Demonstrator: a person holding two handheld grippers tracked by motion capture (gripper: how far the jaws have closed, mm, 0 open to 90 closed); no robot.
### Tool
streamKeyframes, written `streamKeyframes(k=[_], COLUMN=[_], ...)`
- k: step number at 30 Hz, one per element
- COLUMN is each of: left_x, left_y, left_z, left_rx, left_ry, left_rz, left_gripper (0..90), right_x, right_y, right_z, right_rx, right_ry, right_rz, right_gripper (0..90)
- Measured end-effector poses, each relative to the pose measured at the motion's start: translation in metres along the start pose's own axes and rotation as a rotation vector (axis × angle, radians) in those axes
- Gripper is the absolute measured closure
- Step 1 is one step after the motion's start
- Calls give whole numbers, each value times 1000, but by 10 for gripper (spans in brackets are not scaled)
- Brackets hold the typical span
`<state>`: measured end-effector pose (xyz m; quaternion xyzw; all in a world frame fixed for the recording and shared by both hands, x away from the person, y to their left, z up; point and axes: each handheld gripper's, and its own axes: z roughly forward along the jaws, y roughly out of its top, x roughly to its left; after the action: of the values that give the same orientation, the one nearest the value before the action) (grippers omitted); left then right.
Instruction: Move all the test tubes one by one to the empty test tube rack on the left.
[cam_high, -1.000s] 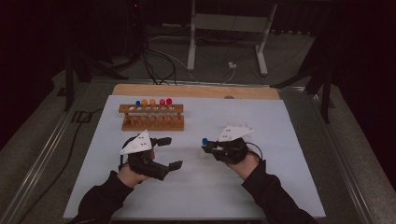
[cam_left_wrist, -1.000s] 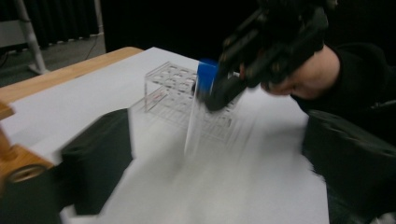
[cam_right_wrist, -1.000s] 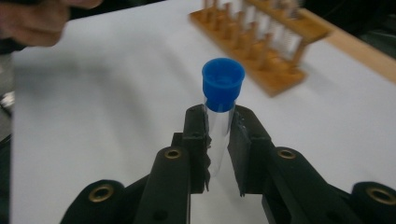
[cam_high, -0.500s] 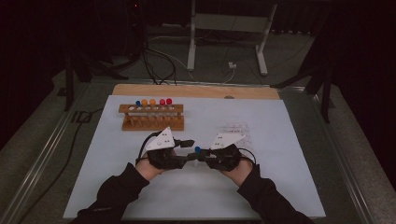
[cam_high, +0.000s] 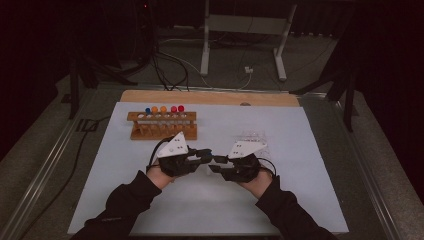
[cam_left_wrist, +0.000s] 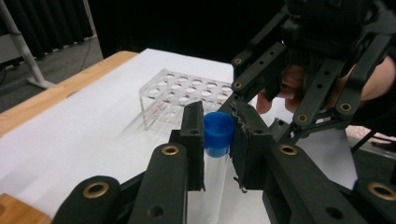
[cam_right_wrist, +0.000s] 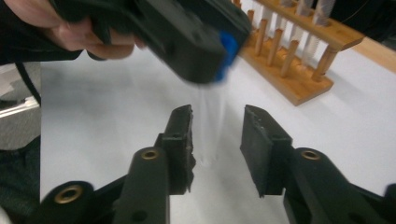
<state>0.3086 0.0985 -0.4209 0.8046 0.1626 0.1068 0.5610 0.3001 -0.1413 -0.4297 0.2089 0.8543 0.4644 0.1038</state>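
**Blue-capped tube passes between two tools at mid-worktop**

The left tool (cam_left_wrist: 217, 140) is clamped on a clear tube with a blue cap (cam_left_wrist: 218, 133), its two black jaws pressing the tube just at and below the cap. In the right gripper view the same tube (cam_right_wrist: 210, 126) hangs down from the left tool, and the right tool (cam_right_wrist: 217, 140) stands released, its jaws spread to either side of the tube's clear body without touching it. In the high view the two tools meet tip to tip near the middle of the worktop, left tool (cam_high: 202, 156) and right tool (cam_high: 216, 162) almost touching.

The step in hand looks like a handover, or a two-handed grip ahead of uncapping (the pictures do not settle which). The next move would call for the right tool to close squarely on the tube's body, below the cap, before the left tool lets go or twists; a glancing grip on smooth plastic could let it slip.

Beyond the tools, a wooden rack (cam_high: 162, 127) holding capped tubes stands toward the far left of the white sheet (cam_high: 300, 200), and a clear plastic rack (cam_high: 252, 136) sits just behind the right tool. The worktop shows a wooden edge (cam_high: 210, 96) at the back. The room beyond is dark, with cables on the floor and a pale metal stand (cam_high: 242, 35).
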Motion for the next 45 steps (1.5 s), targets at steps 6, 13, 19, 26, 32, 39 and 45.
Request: streamKeyframes(k=[6,13,19,26,32,39,45], left_x=[13,36,61,90,117,148,166], left_y=[6,11,15,16,13,4,-6], left_z=[-30,-72,-106,-131,-140,-138,-127], left_rx=[-20,-50,-62,-87,-75,-58,-39], left_ry=[74,195,318,443,537,625,646], left_rz=[-2,-24,-45,-70,-91,-116,-156], left_gripper=[771,771,771,771,771,772,771], right_x=[-1,2,0,-2,-1,-2,-4], right_y=[-1,1,0,-1,-2,-1,-1], right_z=[-5,-4,-6,-9,-10,-12,-13], right_rx=[-48,-72,-109,-135,-141,-153,-160], right_ry=[-2,44,34,7,5,5,6], right_rz=[22,44,71,66,46,37,41], right_gripper=[336,29,0,0,0,0,0])
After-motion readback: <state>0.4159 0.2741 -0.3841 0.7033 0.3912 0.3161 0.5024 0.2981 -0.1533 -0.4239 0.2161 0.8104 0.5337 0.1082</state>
